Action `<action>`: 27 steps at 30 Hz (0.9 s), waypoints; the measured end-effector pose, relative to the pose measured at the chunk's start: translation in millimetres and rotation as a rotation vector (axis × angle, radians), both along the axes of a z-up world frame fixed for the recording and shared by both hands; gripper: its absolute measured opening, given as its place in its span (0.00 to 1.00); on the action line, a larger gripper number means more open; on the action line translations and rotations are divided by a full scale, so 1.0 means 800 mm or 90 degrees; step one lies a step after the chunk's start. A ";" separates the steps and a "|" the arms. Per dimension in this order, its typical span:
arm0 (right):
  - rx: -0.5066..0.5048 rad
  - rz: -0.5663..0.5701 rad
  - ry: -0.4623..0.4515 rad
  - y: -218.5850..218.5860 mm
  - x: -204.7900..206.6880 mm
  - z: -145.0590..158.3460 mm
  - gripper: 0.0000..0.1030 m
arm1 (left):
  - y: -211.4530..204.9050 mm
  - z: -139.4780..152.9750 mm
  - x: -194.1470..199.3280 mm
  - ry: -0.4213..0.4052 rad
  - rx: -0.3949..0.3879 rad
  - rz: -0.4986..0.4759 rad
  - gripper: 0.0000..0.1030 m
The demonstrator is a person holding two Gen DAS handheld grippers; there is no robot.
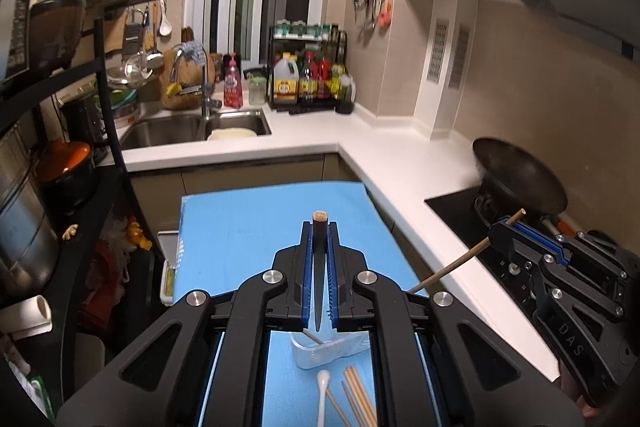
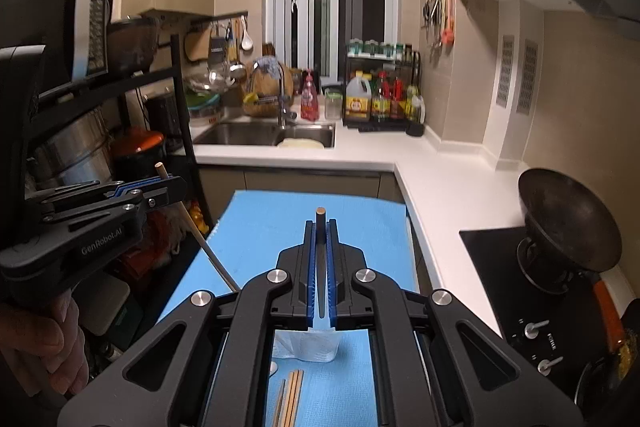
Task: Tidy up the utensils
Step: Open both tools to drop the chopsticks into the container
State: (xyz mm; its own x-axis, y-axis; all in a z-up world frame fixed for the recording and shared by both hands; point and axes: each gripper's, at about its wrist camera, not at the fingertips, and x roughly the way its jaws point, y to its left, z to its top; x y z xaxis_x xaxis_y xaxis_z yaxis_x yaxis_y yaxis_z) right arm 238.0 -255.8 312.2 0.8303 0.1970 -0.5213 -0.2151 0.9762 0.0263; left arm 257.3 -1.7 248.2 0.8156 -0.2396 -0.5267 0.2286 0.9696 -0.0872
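Note:
My left gripper (image 1: 319,227) is shut on a wooden chopstick (image 1: 319,267) that runs down toward a clear plastic holder (image 1: 328,349) on the blue mat (image 1: 256,223). My right gripper (image 2: 320,227) is shut on a second chopstick (image 2: 320,223) above the same holder (image 2: 310,345). The right gripper (image 1: 505,225) shows at the right of the left wrist view with its chopstick (image 1: 452,267); the left gripper (image 2: 168,183) shows at the left of the right wrist view with its chopstick (image 2: 208,251). Several loose chopsticks (image 1: 358,399) and a white spoon (image 1: 322,395) lie on the mat near the holder.
A white L-shaped counter (image 1: 400,163) wraps around the mat. A black wok (image 1: 520,175) sits on the stove at the right. A sink (image 1: 192,127) and a bottle rack (image 1: 308,75) stand at the back. A black shelf (image 1: 60,167) with pots stands at the left.

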 end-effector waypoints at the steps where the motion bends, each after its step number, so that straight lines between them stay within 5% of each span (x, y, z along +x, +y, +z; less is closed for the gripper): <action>1: -0.001 0.000 0.008 0.000 0.005 -0.009 0.05 | -0.001 -0.007 0.006 0.009 0.003 -0.002 0.06; 8: 0.002 0.000 0.060 -0.002 0.033 -0.054 0.09 | -0.009 -0.053 0.032 0.062 0.026 -0.009 0.07; 11: 0.005 -0.012 0.059 -0.009 0.030 -0.061 0.35 | -0.009 -0.059 0.031 0.065 0.015 -0.024 0.25; 13: 0.015 -0.016 0.058 -0.015 0.025 -0.061 0.35 | -0.004 -0.053 0.020 0.038 0.010 -0.024 0.32; 27: 0.042 -0.019 -0.004 -0.043 -0.112 -0.090 0.35 | 0.029 -0.086 -0.096 -0.056 -0.020 0.010 0.33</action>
State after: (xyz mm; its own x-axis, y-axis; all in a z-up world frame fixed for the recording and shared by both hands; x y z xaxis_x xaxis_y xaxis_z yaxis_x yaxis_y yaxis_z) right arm 148.1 -290.5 240.2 0.8394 0.2056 -0.5031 -0.1857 0.9785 0.0900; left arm 180.3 21.4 179.5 0.8620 -0.2423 -0.4452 0.2220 0.9701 -0.0980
